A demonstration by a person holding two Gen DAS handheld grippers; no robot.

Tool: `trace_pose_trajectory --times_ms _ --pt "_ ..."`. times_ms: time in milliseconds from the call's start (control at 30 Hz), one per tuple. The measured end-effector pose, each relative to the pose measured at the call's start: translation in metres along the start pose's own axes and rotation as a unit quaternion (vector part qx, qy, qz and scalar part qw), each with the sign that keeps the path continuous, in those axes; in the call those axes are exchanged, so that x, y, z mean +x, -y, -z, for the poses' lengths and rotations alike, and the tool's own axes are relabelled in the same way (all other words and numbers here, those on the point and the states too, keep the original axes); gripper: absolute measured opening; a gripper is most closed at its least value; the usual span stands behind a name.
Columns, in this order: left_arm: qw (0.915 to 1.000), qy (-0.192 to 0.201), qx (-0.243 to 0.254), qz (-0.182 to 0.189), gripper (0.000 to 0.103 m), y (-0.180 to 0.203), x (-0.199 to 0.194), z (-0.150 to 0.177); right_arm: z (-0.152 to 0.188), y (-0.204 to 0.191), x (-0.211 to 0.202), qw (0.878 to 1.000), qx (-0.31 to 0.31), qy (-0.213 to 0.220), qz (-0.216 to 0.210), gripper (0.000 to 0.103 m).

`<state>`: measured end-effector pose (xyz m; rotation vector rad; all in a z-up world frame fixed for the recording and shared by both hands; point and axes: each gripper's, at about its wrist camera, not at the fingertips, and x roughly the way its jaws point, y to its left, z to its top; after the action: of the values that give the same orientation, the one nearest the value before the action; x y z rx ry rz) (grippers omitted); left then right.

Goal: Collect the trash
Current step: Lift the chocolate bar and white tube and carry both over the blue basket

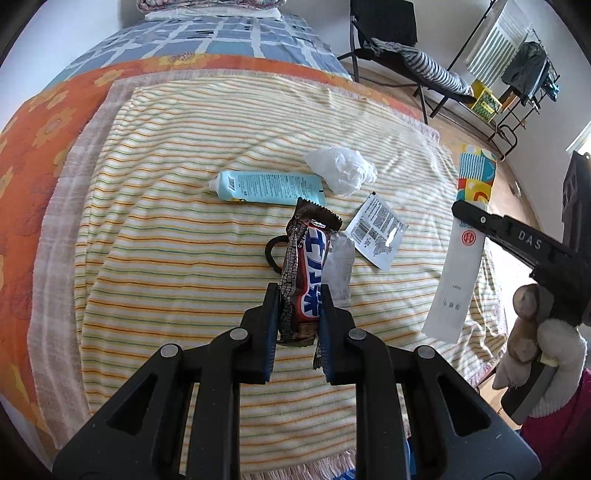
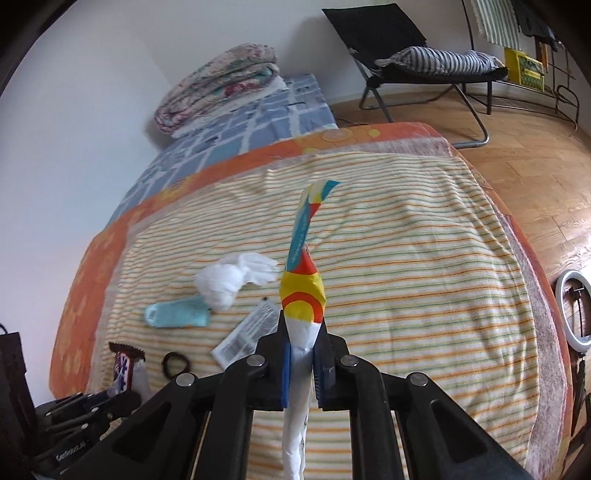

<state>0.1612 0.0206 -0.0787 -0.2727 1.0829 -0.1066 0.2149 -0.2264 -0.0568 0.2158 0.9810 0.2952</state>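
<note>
My left gripper [image 1: 298,295] is shut on a brown candy bar wrapper [image 1: 304,269] and holds it above the striped blanket [image 1: 166,240]. My right gripper [image 2: 303,332] is shut on a long white and colourful paper wrapper [image 2: 303,280]; that wrapper also shows in the left wrist view [image 1: 461,254]. On the blanket lie a light blue tube [image 1: 267,187], a crumpled white tissue [image 1: 341,168], a white sachet with a barcode [image 1: 376,230] and a black hair tie [image 1: 273,254]. The tube [image 2: 177,314], tissue [image 2: 231,277], sachet [image 2: 245,338] and hair tie [image 2: 175,363] also show in the right wrist view.
The blanket covers a bed with an orange flowered cover [image 1: 40,140] and a blue checked sheet [image 1: 221,33]. A folded quilt [image 2: 218,85] lies at the head. A black folding chair [image 2: 417,55] with a striped cushion stands on the wooden floor [image 2: 535,147] to the right.
</note>
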Motion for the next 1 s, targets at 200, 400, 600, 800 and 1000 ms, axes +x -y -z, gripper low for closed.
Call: trace_pose_trajectory --times_ms 200,400,600,800,1000 --pt "0.9999 0.008 0.002 0.011 0.018 0.004 -0.015 0.006 0.013 -0.013 -0.021 1.000 -0.022 0.007 -0.018 0.008" --pt "0.9997 0.008 0.008 0.021 0.018 0.007 -0.027 0.018 0.032 -0.030 -0.042 0.998 -0.049 0.005 -0.044 0.008" --pt "0.9996 0.006 0.012 0.023 0.018 0.009 -0.037 0.035 0.054 -0.044 -0.061 0.995 -0.081 0.006 -0.056 0.008" --pt "0.9994 0.007 0.019 0.027 0.018 0.007 -0.050 0.055 0.077 -0.051 -0.082 0.993 -0.100 0.012 -0.066 0.008" --pt "0.9987 0.007 0.044 0.023 0.018 0.008 -0.065 0.085 0.105 -0.060 -0.097 0.990 -0.120 0.014 -0.075 0.008"
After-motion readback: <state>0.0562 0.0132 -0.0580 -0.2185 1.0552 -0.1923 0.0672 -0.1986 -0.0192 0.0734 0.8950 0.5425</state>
